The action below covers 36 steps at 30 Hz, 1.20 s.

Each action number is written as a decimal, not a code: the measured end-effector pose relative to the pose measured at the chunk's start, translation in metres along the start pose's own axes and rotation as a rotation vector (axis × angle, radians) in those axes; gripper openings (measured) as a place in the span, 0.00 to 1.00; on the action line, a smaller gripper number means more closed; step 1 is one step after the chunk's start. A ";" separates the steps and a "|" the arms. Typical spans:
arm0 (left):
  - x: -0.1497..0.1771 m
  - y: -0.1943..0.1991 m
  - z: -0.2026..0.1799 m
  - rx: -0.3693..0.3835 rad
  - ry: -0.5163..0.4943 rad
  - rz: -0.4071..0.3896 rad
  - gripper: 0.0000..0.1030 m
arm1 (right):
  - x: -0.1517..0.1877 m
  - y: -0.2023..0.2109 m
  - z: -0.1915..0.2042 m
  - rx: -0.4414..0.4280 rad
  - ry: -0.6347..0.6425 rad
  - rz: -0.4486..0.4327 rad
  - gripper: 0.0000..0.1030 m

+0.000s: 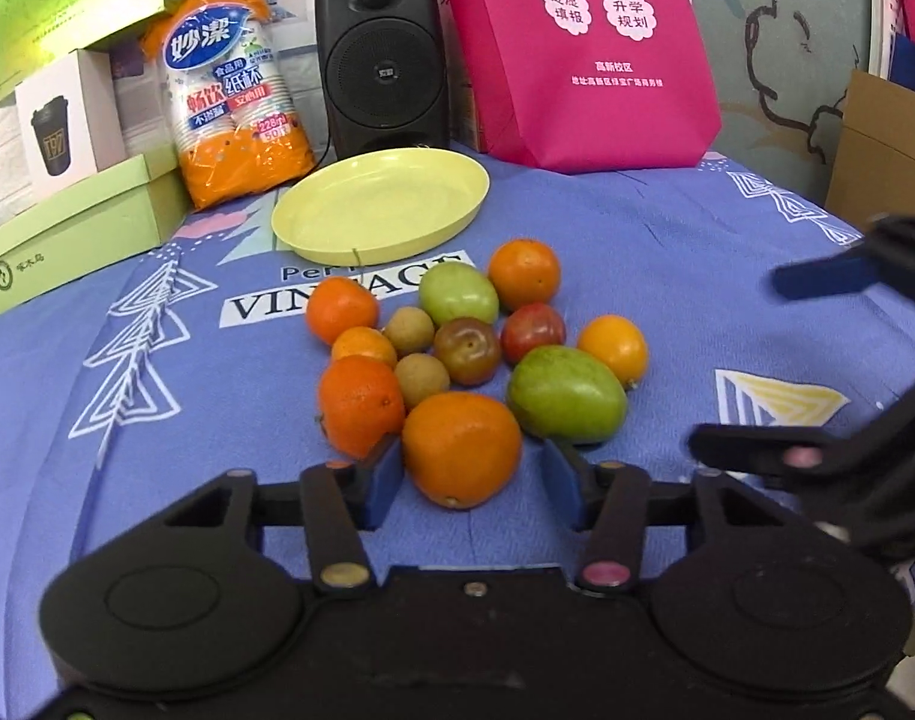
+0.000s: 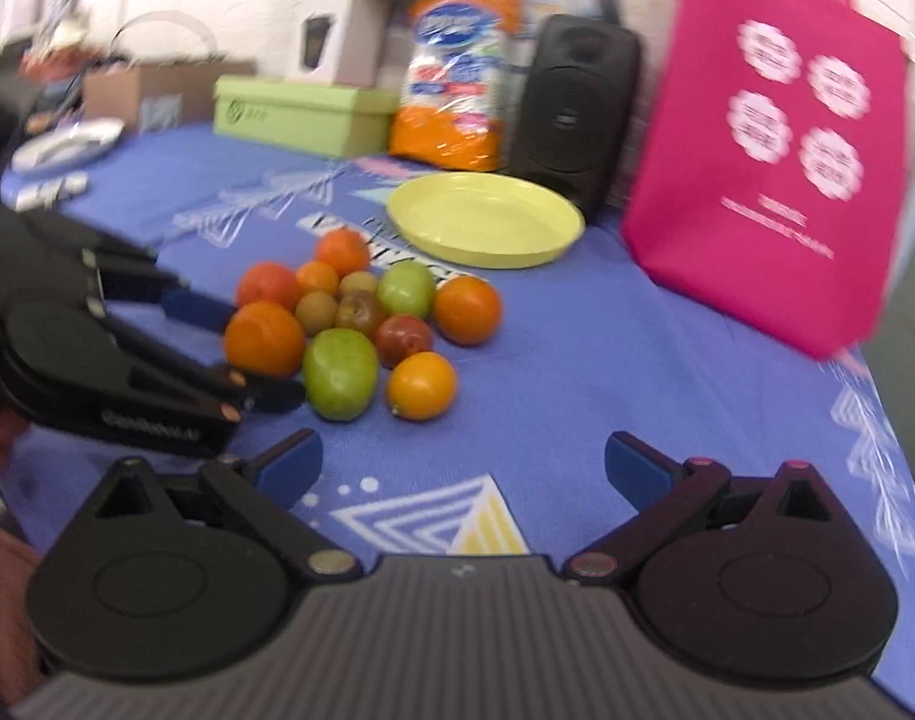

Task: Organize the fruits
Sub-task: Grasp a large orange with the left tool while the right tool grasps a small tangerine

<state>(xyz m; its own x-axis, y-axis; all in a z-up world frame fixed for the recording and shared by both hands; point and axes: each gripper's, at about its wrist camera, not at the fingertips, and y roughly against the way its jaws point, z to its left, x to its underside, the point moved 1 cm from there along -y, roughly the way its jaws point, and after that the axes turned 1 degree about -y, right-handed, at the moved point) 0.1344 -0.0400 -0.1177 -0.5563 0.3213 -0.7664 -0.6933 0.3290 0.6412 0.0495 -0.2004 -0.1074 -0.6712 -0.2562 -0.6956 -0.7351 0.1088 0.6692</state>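
Note:
A pile of several fruits lies on the blue cloth: oranges, green mangoes (image 1: 566, 394), plums and small brown longans. My left gripper (image 1: 474, 480) is open, its blue pads on either side of the nearest large orange (image 1: 461, 447), with small gaps. It also shows in the right wrist view (image 2: 235, 354). My right gripper (image 2: 463, 471) is open and empty, hovering right of the pile near a small orange (image 2: 422, 385). An empty yellow plate (image 1: 380, 204) sits behind the pile, also in the right wrist view (image 2: 484, 219).
Behind the plate stand a black speaker (image 1: 380, 60), a pink bag (image 1: 577, 54), an orange pack of paper cups (image 1: 235, 90) and green boxes (image 1: 79, 228). A cardboard box (image 1: 889, 150) is at the right.

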 end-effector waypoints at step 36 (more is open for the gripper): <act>0.011 0.017 0.021 0.039 0.076 -0.006 0.41 | -0.024 -0.069 -0.018 -0.205 -0.074 0.045 0.34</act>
<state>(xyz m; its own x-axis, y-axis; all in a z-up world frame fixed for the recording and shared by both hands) 0.1261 -0.0125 -0.1145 -0.5867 0.2512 -0.7699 -0.6792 0.3651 0.6367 0.1182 -0.2191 -0.1321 -0.7134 -0.1835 -0.6763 -0.6746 -0.0815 0.7337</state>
